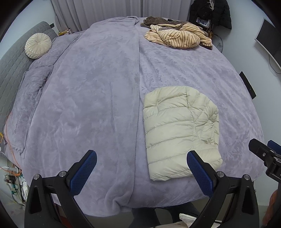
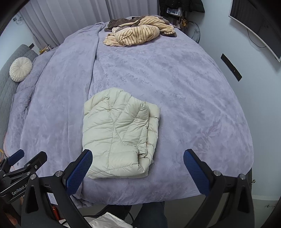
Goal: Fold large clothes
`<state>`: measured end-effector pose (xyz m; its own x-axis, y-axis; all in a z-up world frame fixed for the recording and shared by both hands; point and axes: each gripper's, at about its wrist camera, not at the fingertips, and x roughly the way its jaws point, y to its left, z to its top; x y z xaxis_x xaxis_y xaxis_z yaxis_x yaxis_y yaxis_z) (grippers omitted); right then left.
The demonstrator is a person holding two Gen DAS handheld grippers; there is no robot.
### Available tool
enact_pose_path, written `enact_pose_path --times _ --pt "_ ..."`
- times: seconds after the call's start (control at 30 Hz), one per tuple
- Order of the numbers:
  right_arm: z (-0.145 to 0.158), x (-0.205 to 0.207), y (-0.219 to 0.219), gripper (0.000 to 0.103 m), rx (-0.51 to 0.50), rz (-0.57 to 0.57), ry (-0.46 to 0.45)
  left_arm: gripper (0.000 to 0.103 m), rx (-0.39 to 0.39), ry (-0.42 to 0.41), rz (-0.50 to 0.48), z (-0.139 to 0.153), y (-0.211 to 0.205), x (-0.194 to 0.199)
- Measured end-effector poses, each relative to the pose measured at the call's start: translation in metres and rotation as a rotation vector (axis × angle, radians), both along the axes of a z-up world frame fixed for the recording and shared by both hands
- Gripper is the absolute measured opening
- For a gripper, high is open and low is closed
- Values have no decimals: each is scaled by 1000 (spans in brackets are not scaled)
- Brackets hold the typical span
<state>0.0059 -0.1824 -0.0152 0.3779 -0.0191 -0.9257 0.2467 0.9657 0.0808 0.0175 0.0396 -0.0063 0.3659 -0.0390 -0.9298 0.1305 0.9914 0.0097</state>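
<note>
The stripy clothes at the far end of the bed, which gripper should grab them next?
Probably the right gripper. The stripy clothes lie on the bed's far right side, nearer its line than the left gripper's. Both are open and empty; the puffy jacket looks folded.

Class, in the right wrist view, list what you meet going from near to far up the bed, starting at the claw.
right claw → folded cream puffer jacket → bare stretch of purple blanket → heap of striped and brown clothes → curtains
</note>
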Motion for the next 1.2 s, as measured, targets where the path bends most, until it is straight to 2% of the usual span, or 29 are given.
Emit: enact_pose_path --times 1.2 --pt "-1 1 1 103 2 0 4 103 10 8 -9 1 1 3"
